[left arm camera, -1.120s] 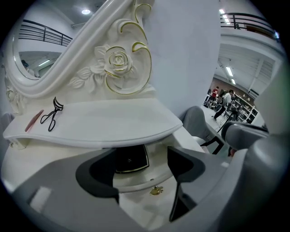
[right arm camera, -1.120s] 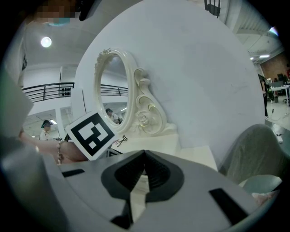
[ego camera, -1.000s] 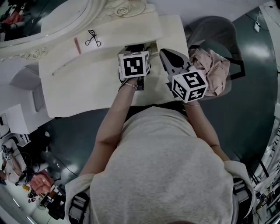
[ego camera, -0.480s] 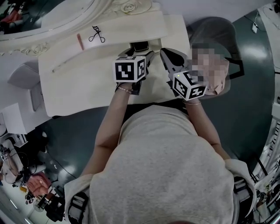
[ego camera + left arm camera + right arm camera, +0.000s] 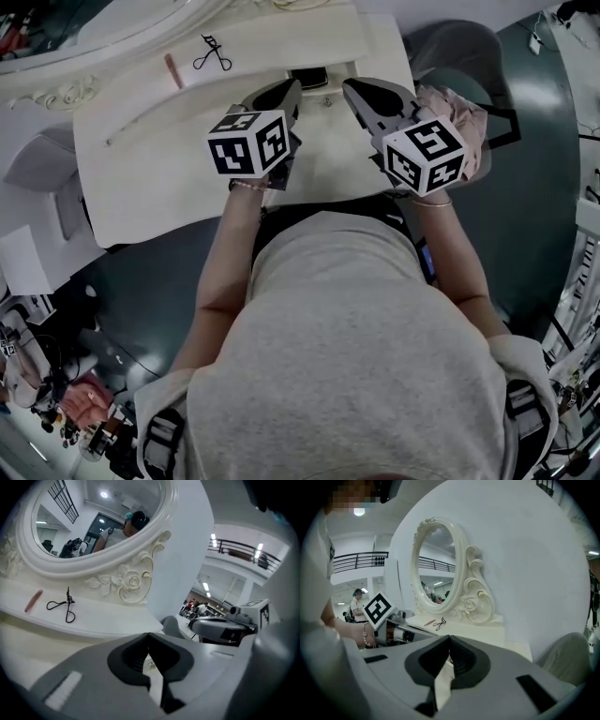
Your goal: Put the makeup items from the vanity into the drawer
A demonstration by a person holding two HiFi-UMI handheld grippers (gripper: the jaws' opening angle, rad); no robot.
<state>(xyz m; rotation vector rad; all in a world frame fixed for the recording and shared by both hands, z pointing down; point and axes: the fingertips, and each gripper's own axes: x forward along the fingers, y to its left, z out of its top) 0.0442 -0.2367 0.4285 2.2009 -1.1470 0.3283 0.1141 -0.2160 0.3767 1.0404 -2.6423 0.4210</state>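
A black eyelash curler [image 5: 212, 54] and a pink stick [image 5: 172, 70] lie on the white vanity's raised shelf [image 5: 281, 42] at the far left. Both also show in the left gripper view, the curler [image 5: 63, 606] and the stick [image 5: 33, 600] below the mirror. A small dark rectangular thing [image 5: 309, 77] sits at the shelf's front edge, between the two grippers. My left gripper [image 5: 289, 86] hovers just left of it; its jaws are closing and meet at the tips [image 5: 149, 635] with nothing between them. My right gripper [image 5: 352, 86] hovers just right of it, shut and holding nothing [image 5: 450, 638].
An oval mirror [image 5: 93, 522] in a carved white frame stands behind the shelf. A thin stick [image 5: 122, 134] lies on the lower tabletop [image 5: 159, 187] at the left. A grey chair [image 5: 450, 47] with a pink cloth [image 5: 459, 117] stands right of the vanity.
The left gripper has drawn back and to the left, off the dark thing it covered. The right gripper stays on that thing's right side.
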